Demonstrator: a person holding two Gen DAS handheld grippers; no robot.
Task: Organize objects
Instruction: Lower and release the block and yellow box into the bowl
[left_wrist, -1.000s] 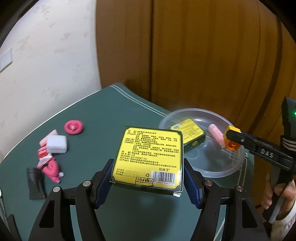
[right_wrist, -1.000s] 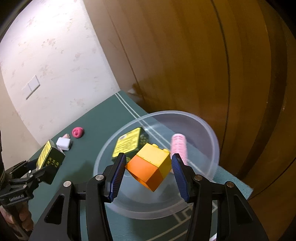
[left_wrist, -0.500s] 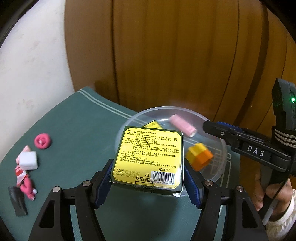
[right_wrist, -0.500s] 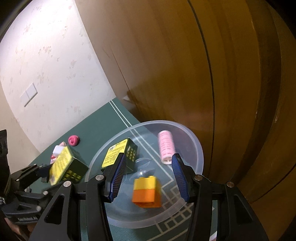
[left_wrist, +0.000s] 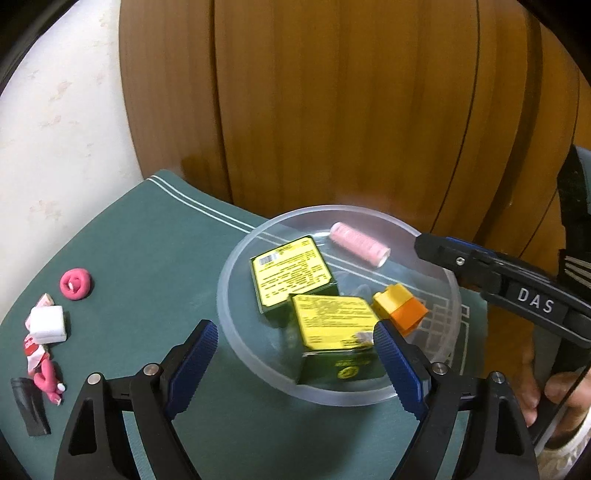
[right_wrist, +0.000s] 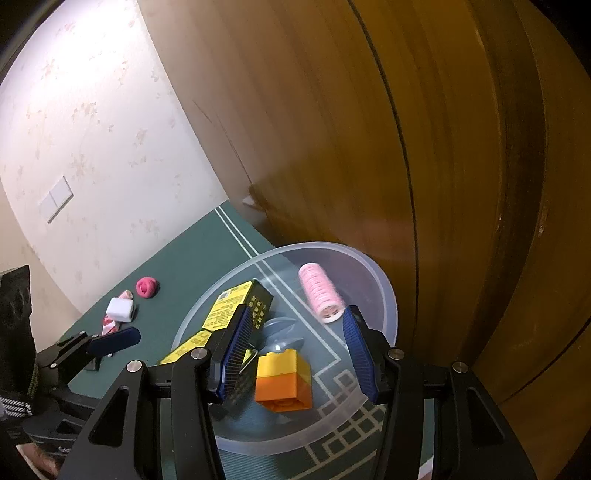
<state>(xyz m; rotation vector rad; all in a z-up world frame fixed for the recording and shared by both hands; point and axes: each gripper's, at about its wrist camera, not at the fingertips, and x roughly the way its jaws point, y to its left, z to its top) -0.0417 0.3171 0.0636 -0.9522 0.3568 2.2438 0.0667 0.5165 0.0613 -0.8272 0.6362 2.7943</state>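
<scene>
both my tongs gape empty: left gripper (left_wrist: 295, 365), right gripper (right_wrist: 295, 350). second yellow box (left_wrist: 334, 328) sits tilted in clear bowl (left_wrist: 236, 332), centre frame. i'd back straight out, then go for pink clutter (left_wrist: 75, 283) at left edge.
</scene>
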